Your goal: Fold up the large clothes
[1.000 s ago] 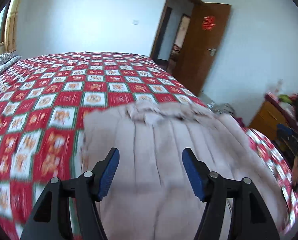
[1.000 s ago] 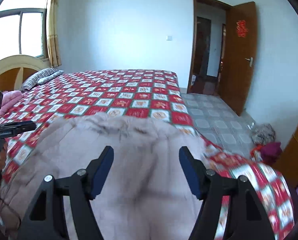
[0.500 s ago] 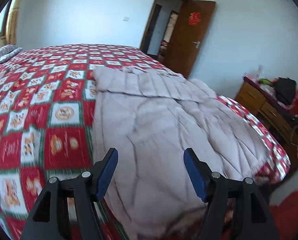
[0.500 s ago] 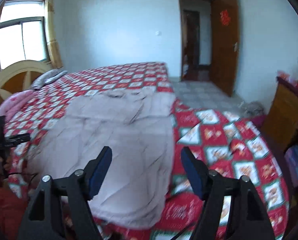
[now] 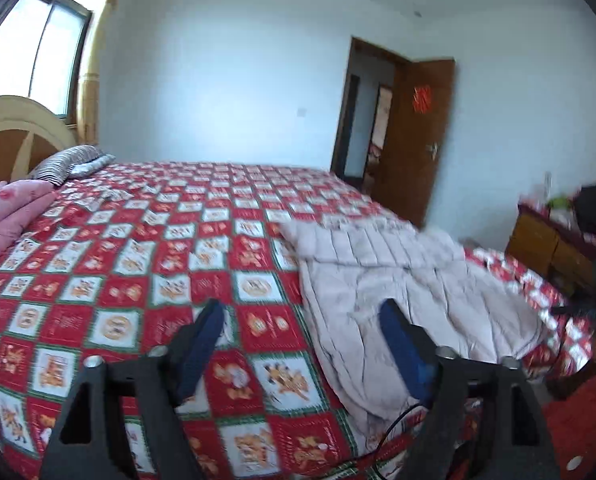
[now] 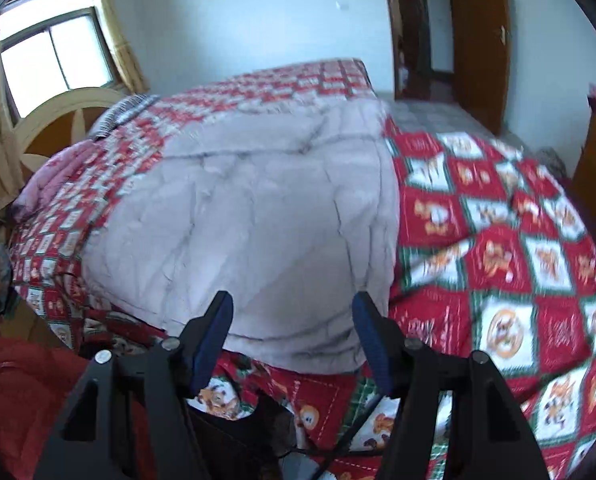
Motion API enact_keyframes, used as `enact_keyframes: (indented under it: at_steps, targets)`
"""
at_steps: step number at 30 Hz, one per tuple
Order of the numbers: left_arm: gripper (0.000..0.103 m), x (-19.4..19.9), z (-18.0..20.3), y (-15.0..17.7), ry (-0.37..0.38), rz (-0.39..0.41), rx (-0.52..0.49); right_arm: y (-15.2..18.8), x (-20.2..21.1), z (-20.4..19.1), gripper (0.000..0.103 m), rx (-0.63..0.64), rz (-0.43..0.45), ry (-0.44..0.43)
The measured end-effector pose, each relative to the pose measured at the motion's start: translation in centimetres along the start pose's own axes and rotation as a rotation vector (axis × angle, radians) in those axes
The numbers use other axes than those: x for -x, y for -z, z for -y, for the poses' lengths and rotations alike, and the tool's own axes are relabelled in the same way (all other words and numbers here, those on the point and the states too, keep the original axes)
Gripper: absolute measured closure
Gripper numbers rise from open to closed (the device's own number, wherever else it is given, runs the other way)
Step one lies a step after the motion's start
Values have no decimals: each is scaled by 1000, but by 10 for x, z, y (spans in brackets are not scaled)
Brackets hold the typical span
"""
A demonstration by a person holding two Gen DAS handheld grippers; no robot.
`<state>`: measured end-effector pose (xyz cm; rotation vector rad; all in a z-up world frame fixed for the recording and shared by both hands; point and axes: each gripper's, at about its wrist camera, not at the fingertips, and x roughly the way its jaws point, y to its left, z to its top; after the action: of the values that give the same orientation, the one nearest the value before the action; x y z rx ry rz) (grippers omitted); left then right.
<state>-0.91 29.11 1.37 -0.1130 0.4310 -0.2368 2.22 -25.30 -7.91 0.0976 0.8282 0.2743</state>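
A large pale pink-grey quilted coat (image 5: 397, 280) lies flat on the red patterned bedspread (image 5: 138, 260), near the bed's front right corner. My left gripper (image 5: 301, 308) hovers over the coat's left edge. Its jaws are opening and hold nothing, with the right finger over the coat and the left over bare bedspread. In the right wrist view the coat (image 6: 250, 208) fills the middle, its near hem hanging at the bed's edge. My right gripper (image 6: 292, 300) points down at that hem. Its jaws are closing slightly, with no cloth pressed between the pads.
A folded pink quilt (image 5: 6, 216) and a striped pillow (image 5: 66, 164) lie by the headboard (image 5: 14, 140). An open brown door (image 5: 413, 136) is at the far right, and a cluttered wooden dresser (image 5: 545, 244) stands right of the bed. Red cloth (image 6: 18, 392) shows below the bed's edge.
Both grippers drew back off the coat, which now lies flat. The left swung leftward with wider jaws, so the coat sits to its right. The right sank toward the near hem.
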Motion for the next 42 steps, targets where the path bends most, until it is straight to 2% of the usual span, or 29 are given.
enact_keyframes:
  at_steps: [4, 8, 11, 15, 17, 20, 22, 23, 25, 27, 30, 32, 33, 34, 35, 36, 39, 42]
  targets:
    - [15, -10, -5, 8, -36, -38, -21, 11, -7, 12, 39, -38, -11, 25]
    - [15, -64, 11, 36, 64, -145, -22, 14, -3, 28, 39, -102, 22, 31]
    - [15, -109, 24, 61, 96, -235, -14, 15, 0, 38, 39, -139, 41, 31]
    - [15, -158, 27, 90, 168, -328, 92, 17, -4, 44, 39, -153, 28, 66]
    - [15, -166, 30, 99, 229, -351, 156, 19, -10, 43, 39, -152, 12, 76]
    - [15, -171, 38, 112, 279, -392, 191, 23, -23, 43, 39, -156, -24, 65]
    - [15, -169, 43, 121, 305, -413, 190, 26, -29, 42, 39, -161, -35, 36]
    - [15, -169, 45, 124, 310, -423, 183, 26, -31, 40, 39, -169, -33, -5]
    - [15, -168, 50, 130, 304, -429, 160, 28, -36, 38, 36, -182, -39, -51]
    - [15, -164, 54, 133, 293, -406, 136, 28, -38, 35, 34, -166, -26, -40]
    - [15, -165, 54, 133, 295, -406, 158, 28, -36, 34, 34, -162, -28, -40]
    - [15, -165, 52, 131, 308, -394, 186, 28, -33, 32, 41, -148, -13, -62]
    - [18, -164, 50, 131, 318, -381, 211, 28, -33, 31, 51, -146, -8, -74]
    - [24, -167, 48, 130, 327, -373, 230, 28, -33, 29, 57, -146, -4, -77]
    - [40, -170, 46, 130, 329, -372, 246, 28, -36, 27, 57, -146, -5, -72]
    - [47, -172, 45, 130, 322, -376, 259, 28, -37, 26, 57, -142, 2, -70]
    - [47, -174, 42, 132, 328, -373, 290, 25, -39, 25, 57, -142, 10, -87]
    - [47, -174, 49, 131, 314, -372, 254, 24, -43, 26, 59, -164, 19, -132]
